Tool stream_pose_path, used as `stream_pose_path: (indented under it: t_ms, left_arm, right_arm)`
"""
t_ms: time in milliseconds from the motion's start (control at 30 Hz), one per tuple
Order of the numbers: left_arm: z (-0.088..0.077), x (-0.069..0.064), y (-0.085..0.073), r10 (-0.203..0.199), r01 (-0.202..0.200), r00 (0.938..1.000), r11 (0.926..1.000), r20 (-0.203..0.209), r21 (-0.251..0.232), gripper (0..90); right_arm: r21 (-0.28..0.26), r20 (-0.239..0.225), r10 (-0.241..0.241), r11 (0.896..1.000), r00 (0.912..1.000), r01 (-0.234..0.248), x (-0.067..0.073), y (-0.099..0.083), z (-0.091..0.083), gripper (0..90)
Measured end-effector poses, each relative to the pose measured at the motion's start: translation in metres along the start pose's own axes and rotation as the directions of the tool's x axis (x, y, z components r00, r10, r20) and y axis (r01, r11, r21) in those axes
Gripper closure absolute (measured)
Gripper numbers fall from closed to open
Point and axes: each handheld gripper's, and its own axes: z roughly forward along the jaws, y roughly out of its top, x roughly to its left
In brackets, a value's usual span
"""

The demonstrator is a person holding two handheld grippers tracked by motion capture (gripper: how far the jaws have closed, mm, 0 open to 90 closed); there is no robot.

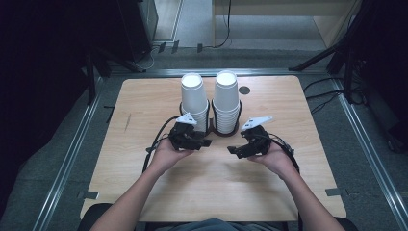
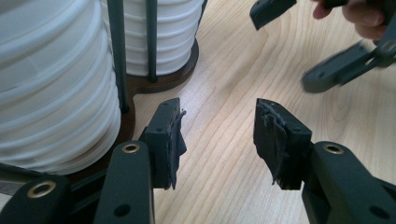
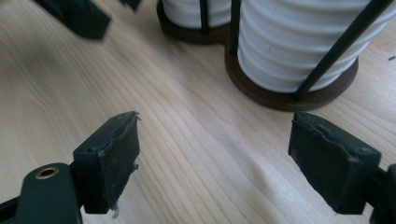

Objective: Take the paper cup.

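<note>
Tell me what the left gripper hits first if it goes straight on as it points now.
Probably the right gripper, across bare table; the left gripper points past the cup stack beside it. Depth is unclear.

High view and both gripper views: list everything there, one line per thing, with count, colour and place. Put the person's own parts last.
Table: one, light wood, centre of the high view.
Cup stacks: two, white, upside down, side by side at the table's far middle.
Holder: one, dark brown double base with thin black upright rods, under and around the stacks.
Disc: one, small and dark, on the table right of the stacks.
Floor: grey, around the table, with metal rails at the sides.
Cables: several, black, on the floor at right and far back.
Left gripper: one, black, open, near the left stack.
Right gripper: one, black, open, near the right stack.
Hands: two, each holding a gripper, coming in from the bottom edge.
</note>
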Motion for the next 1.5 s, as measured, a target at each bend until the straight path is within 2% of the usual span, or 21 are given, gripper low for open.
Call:
stream_pose_path:
  t_ms: [33, 133, 200, 267, 367, 400, 533, 567, 600, 667, 733, 933, 1100, 1200, 1233, 1300, 1500]
  left_arm:
    - [0.000, 0.001, 0.000, -0.001, 0.001, 1.0000, 1.0000, -0.001, 0.004, 51.2]
    - [0.002, 0.001, -0.001, -0.009, 0.009, 1.0000, 0.9999, 0.002, 0.009, 50.9]
    - [0.002, 0.000, -0.001, -0.004, 0.004, 1.0000, 0.9998, 0.001, 0.018, 50.7]
    - [0.003, -0.002, 0.000, 0.002, -0.002, 1.0000, 0.9997, -0.001, 0.023, 50.7]
    - [0.003, -0.003, 0.000, 0.008, -0.008, 1.0000, 0.9994, 0.002, 0.034, 50.6]
    - [0.004, -0.004, 0.000, 0.008, -0.008, 1.0000, 0.9993, 0.003, 0.036, 50.6]
    - [0.005, -0.005, 0.000, 0.004, -0.004, 0.9999, 0.9991, 0.011, 0.041, 50.6]
    - [0.004, -0.006, 0.000, -0.001, 0.000, 0.9999, 0.9992, 0.017, 0.041, 50.8]
    - [0.003, -0.007, 0.001, -0.025, 0.024, 0.9991, 0.9991, 0.035, 0.036, 51.8]
    - [0.002, -0.008, 0.002, -0.032, 0.030, 0.9983, 0.9990, 0.048, 0.034, 53.1]
    - [0.002, -0.011, 0.002, -0.024, 0.022, 0.9984, 0.9992, 0.052, 0.034, 53.7]
    - [0.003, -0.012, 0.001, -0.002, -0.001, 0.9985, 0.9987, 0.054, 0.052, 58.1]
    - [0.003, -0.012, 0.000, 0.006, -0.009, 0.9985, 0.9981, 0.055, 0.061, 62.4]
    - [0.002, -0.013, 0.000, -0.008, 0.004, 0.9973, 0.9985, 0.072, 0.054, 66.9]
    - [0.001, -0.013, 0.001, -0.005, 0.001, 0.9972, 0.9988, 0.075, 0.048, 69.2]
    - [0.000, -0.015, 0.002, 0.008, -0.011, 0.9977, 0.9993, 0.068, 0.036, 70.1]
    - [-0.002, -0.015, 0.002, 0.009, -0.010, 0.9977, 0.9998, 0.068, 0.017, 79.2]
  right_arm:
    - [-0.016, -0.018, 0.012, 1.000, 0.9998, -0.012, -0.001, 0.001, -0.002, 15.7]
    - [-0.031, -0.028, 0.008, 0.999, 0.9996, -0.009, -0.001, 0.001, -0.006, 16.3]
    - [-0.039, -0.016, -0.014, 0.999, 0.9998, 0.014, -0.001, 0.000, -0.008, 25.4]
    - [-0.040, -0.039, -0.013, 0.999, 0.9992, 0.011, 0.000, -0.001, -0.011, 36.6]
    - [-0.039, -0.013, -0.085, 0.996, 0.9963, 0.084, 0.009, -0.001, -0.016, 48.3]
    - [-0.045, -0.019, -0.081, 0.996, 0.9965, 0.081, 0.010, -0.001, -0.016, 49.3]
    - [-0.057, -0.039, -0.075, 0.996, 0.9964, 0.073, 0.010, -0.004, -0.017, 50.3]
    - [-0.037, -0.054, -0.061, 0.998, 0.9966, 0.059, 0.009, -0.005, -0.017, 50.8]
    - [-0.011, -0.068, -0.056, 0.998, 0.9961, 0.056, 0.008, -0.004, -0.018, 50.9]
    - [0.004, -0.075, -0.067, 0.998, 0.9949, 0.067, 0.008, -0.003, -0.019, 50.7]
    - [-0.006, -0.084, -0.092, 0.996, 0.9921, 0.092, 0.007, -0.002, -0.021, 47.5]
    - [0.013, -0.105, -0.067, 0.998, 0.9922, 0.069, 0.005, 0.000, -0.024, 42.1]
    - [0.011, -0.111, -0.068, 0.997, 0.9915, 0.070, 0.003, 0.000, -0.025, 43.6]
    - [0.017, -0.110, -0.066, 0.997, 0.9917, 0.069, 0.002, 0.000, -0.025, 44.5]
    - [0.002, -0.121, -0.046, 0.999, 0.9916, 0.047, 0.002, 0.002, -0.025, 47.0]
    - [0.003, -0.128, -0.043, 0.999, 0.9908, 0.043, 0.002, 0.003, -0.025, 47.8]
    - [0.019, -0.145, -0.039, 0.999, 0.9887, 0.042, 0.000, 0.009, -0.024, 48.4]
